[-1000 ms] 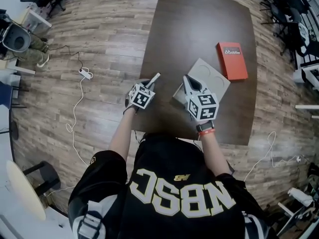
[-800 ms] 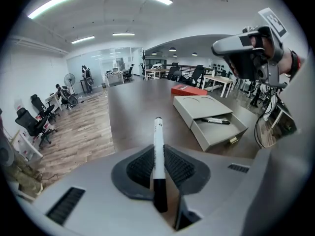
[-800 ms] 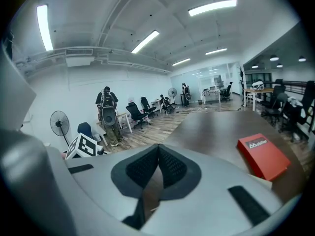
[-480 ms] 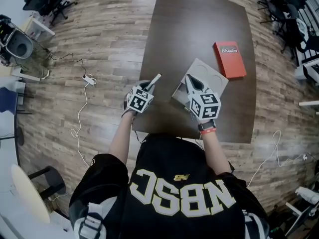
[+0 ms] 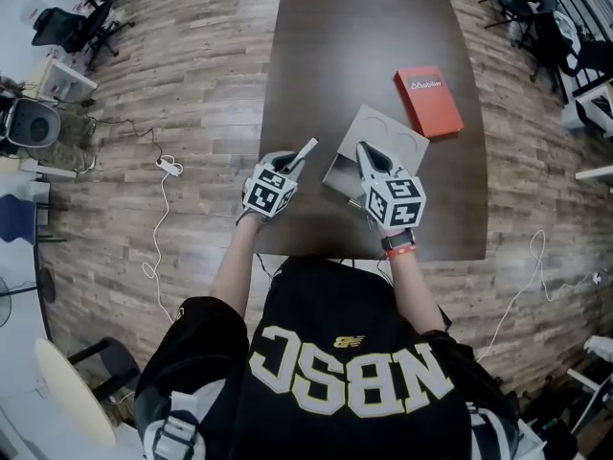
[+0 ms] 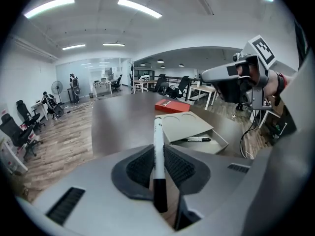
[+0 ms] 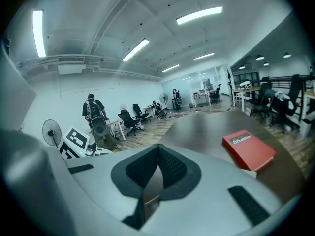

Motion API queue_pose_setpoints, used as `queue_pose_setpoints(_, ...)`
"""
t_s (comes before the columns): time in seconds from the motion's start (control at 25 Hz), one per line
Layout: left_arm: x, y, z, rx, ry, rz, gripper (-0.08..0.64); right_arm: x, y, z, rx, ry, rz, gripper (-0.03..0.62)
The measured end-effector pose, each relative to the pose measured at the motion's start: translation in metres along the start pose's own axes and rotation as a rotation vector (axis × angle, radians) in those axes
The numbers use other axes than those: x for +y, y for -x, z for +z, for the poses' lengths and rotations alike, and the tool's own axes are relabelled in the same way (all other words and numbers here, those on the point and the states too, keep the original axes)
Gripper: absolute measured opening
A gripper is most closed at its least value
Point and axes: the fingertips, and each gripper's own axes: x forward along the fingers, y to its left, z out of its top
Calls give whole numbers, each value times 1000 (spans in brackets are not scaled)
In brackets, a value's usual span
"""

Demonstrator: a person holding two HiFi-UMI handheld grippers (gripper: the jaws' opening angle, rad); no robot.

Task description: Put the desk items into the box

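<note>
My left gripper (image 5: 287, 165) is shut on a white marker with a black cap (image 6: 158, 149), which sticks out forward past the jaws (image 5: 304, 149). It hangs over the near left part of the dark table (image 5: 316, 75), left of the grey box (image 5: 383, 132). The box's drawer (image 6: 206, 142) stands open with a pen (image 6: 196, 139) lying inside. My right gripper (image 5: 365, 151) hovers over the near edge of the box, its jaws shut with nothing between them (image 7: 158, 147).
A red box (image 5: 428, 101) lies on the table just beyond the grey one, also in the right gripper view as the red box (image 7: 248, 150). Wooden floor surrounds the table; a white cable (image 5: 158, 209) and office chairs (image 5: 81, 17) are at the left.
The left gripper has risen with the marker and drawn a little nearer the grey box. The right gripper has shifted slightly over the box's near edge.
</note>
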Motion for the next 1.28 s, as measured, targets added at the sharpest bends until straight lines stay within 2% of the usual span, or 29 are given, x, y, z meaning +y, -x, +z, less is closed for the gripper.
queue_pose_setpoints(0.6,-49,-33,32,-20,-133,-161,74,-34,41,-13,-26,-72,-126,9)
queue_pose_setpoints(1.28,-126,-78,44,30,-351,-433,75,-75,91,-32,-38,-150,-275,9)
